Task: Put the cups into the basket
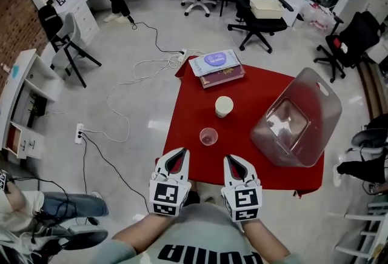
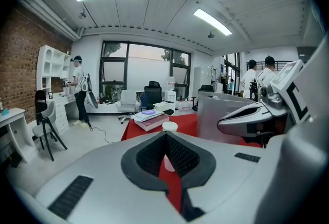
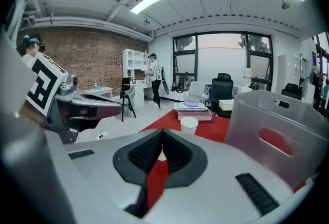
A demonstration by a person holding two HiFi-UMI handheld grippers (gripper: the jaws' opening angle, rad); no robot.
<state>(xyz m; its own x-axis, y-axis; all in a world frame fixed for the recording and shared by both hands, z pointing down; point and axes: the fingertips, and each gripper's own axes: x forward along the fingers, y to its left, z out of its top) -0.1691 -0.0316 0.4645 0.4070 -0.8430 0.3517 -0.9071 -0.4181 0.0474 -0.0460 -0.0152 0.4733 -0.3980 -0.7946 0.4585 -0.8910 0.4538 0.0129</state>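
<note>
head view: left claw [image 1: 179, 151] and right claw [image 1: 233, 158] closed (empty); clear cup [image 1: 208, 136] just ahead between them, white cup [image 1: 224, 106] beyond.

Operator and hand-held tools: appearance.
Left gripper [image 1: 178, 151] and right gripper [image 1: 234, 160]: matching pale grey-white moulded shells, smooth and rounded, each narrowing to a point at the front. Inner pads [image 2: 149, 155] are black and finely ribbed, set in a dark heart-shaped recess. Small black ribbed strips [image 2: 72, 196] sit on the shell to either side. Each gripper carries a marker cube [image 1: 170, 197] at the rear, white with bold black square patterns. Person wears a grey-green short-sleeved T-shirt [image 1: 203, 238] with large black block lettering across the chest.
</note>
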